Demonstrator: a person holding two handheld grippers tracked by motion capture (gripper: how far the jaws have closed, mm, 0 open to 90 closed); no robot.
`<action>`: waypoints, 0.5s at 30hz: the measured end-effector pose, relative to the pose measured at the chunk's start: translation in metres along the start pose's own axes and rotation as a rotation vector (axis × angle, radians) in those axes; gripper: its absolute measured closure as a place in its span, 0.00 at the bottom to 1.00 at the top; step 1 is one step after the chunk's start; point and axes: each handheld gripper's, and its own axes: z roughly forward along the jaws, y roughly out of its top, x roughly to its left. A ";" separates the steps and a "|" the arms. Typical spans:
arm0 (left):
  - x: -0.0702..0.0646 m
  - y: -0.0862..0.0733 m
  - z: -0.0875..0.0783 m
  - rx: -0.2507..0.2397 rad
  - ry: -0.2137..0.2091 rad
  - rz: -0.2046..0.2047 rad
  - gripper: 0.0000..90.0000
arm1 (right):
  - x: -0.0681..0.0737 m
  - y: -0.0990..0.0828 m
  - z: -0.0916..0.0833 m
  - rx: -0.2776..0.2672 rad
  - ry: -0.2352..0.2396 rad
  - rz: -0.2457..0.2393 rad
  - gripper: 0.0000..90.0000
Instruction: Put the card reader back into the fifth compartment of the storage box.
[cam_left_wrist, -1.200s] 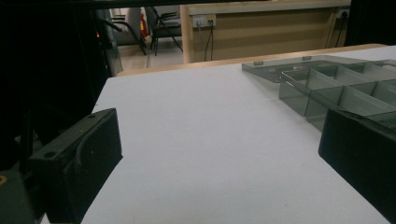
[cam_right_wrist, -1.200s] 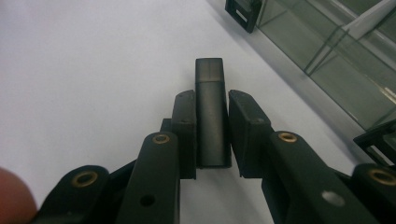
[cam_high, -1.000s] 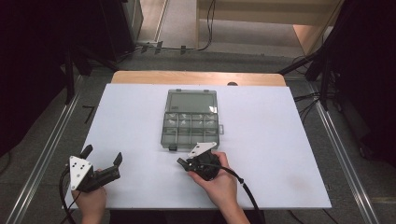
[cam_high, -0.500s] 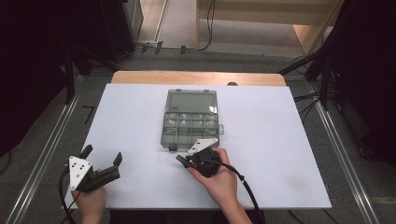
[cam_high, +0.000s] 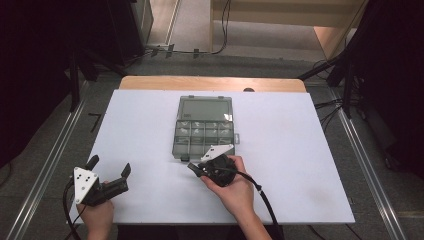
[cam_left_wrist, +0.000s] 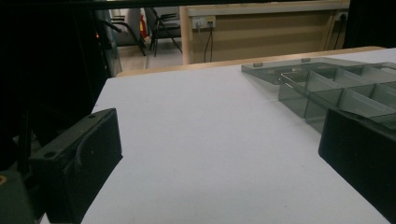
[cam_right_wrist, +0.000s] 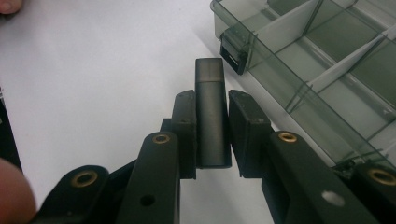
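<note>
right gripper (cam_right_wrist: 212, 116) clamps a smooth dark rectangular bar (cam_right_wrist: 212, 119).

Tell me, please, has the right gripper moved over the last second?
Barely: the right gripper has crept slightly left along the near edge of the compartment box, shut on a dark bar.

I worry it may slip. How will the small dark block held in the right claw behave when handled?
The dark block looks rigid and smooth-faced, so it may slide in the right claw. Its flat sides suggest it would not roll. It seems small, probably light.
</note>
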 end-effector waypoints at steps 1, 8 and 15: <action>0.000 0.000 0.000 -0.001 0.001 -0.003 0.00 | 0.000 0.001 0.000 0.000 0.001 0.000 0.79; 0.000 0.000 0.000 -0.002 0.000 -0.004 0.00 | -0.003 0.006 -0.002 -0.006 -0.001 0.000 0.79; 0.000 0.000 0.000 -0.001 -0.001 -0.003 0.00 | -0.005 0.011 -0.003 -0.013 0.001 -0.008 0.79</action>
